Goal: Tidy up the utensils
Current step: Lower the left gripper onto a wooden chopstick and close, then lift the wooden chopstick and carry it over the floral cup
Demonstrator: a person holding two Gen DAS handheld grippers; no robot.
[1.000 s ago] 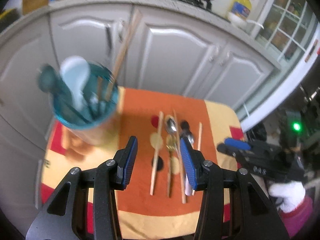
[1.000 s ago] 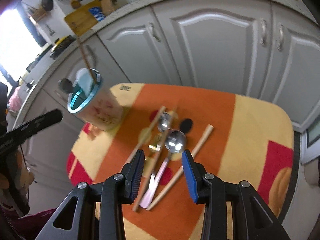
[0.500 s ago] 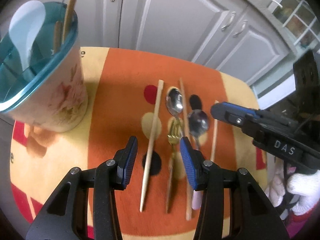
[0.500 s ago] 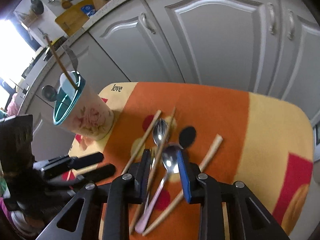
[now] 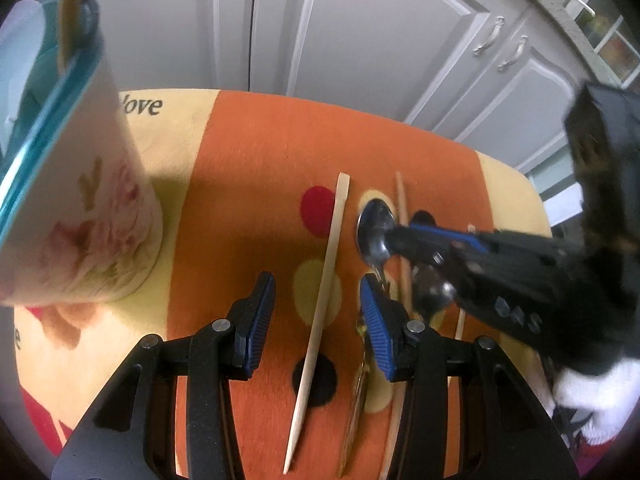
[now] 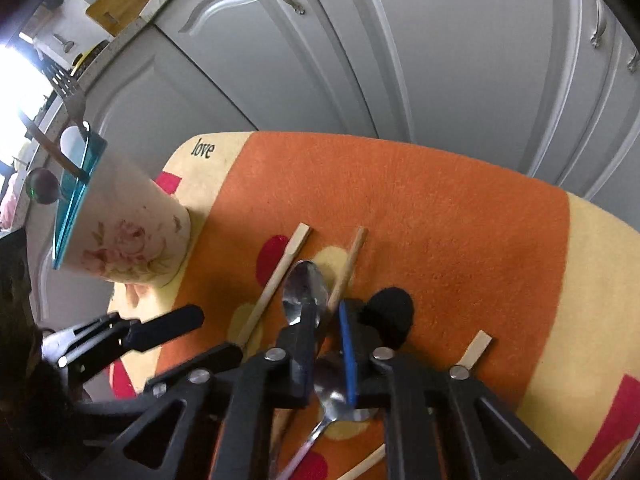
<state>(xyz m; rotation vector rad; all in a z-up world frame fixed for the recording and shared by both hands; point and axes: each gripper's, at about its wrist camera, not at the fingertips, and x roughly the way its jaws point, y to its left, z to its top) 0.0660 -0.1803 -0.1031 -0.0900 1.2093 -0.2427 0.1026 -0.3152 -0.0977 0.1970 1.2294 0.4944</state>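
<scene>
The right tool (image 6: 326, 344) has its jaws closing, now only a narrow gap apart, low over the row of utensils on the orange cloth (image 6: 440, 216). A thin chopstick (image 6: 347, 266) runs into that gap from above; whether the pads already press on it cannot be told, since the tool's body hides everything below its tips. Just left of the chopstick lies a steel spoon (image 6: 304, 292), its bowl partly covered by the left finger. A second spoon (image 6: 334, 394) shows under the tool, only its bowl and part of the handle visible. Right of the chopstick, a short wooden stick (image 6: 476, 348) is cut off by the tool's frame.

The left tool (image 5: 318, 312) stands wide open and holds nothing. A flat wooden chopstick (image 5: 320, 312), left of the steel spoon (image 5: 374, 224), lies on the cloth (image 5: 260, 152) between its fingers, touched by neither. A gold-coloured handle (image 5: 356, 396) beside it is largely hidden by the right finger; what utensil it belongs to is hard to make out.

Far left of the steel spoon stands the flowered cup (image 5: 80, 208) with a teal rim, its contents cropped and blurred; a stick and a pale spoon poke out. A white-gloved hand (image 5: 592, 392) is cut by the edge of the left wrist view.
</scene>
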